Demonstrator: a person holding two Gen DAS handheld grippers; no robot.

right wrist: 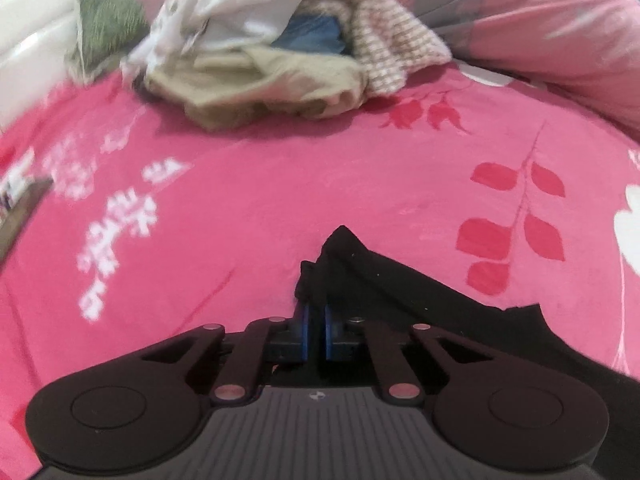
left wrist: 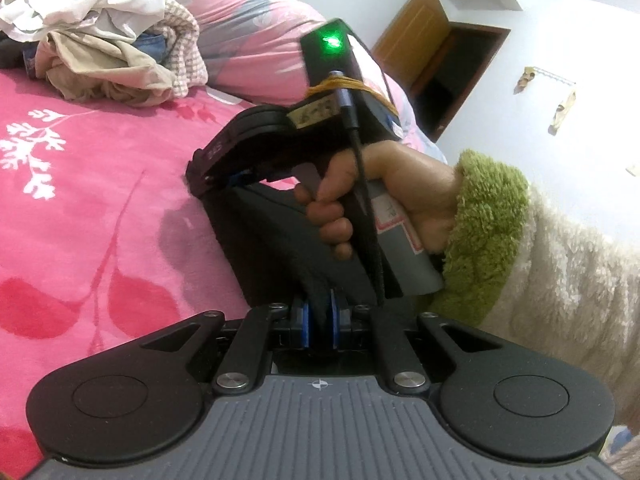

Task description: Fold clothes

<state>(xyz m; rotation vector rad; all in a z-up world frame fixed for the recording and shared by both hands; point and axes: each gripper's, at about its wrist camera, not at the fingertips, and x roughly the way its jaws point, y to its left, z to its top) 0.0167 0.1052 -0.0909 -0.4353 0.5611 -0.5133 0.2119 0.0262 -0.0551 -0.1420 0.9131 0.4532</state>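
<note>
Gripping a fold of black garment (left wrist: 280, 240), the left gripper (left wrist: 319, 322) has its blue pads pressed together on the cloth, which rises straight ahead of its fingertips as a dark stretched panel. Just beyond that panel, ahead and slightly right of the left gripper, a person's hand (left wrist: 400, 200) in a green fleece cuff (left wrist: 484, 232) holds the handle of the right gripper (left wrist: 196, 172), whose nose meets the far upper edge of the same cloth; a green light (left wrist: 331, 43) glows on top of it.

From the right wrist view, the right gripper (right wrist: 314, 316) is likewise clamped on the black garment (right wrist: 400, 292): a bunched peak of cloth sticks up just past its narrow blue pads, and the rest trails off to the right and back beneath the tool.

Below both tools lies a pink bedspread (right wrist: 260, 200) printed with white and red leaves. Well ahead of the right gripper, a pile of clothes (right wrist: 256, 60) sits in a loose heap, with beige, white, blue and checked pieces showing. A pink and grey quilt (right wrist: 540, 20) lies ahead to the right of it. Ahead-right of the left gripper, a wooden door (left wrist: 412, 32) stands open against a white wall (left wrist: 560, 40).
</note>
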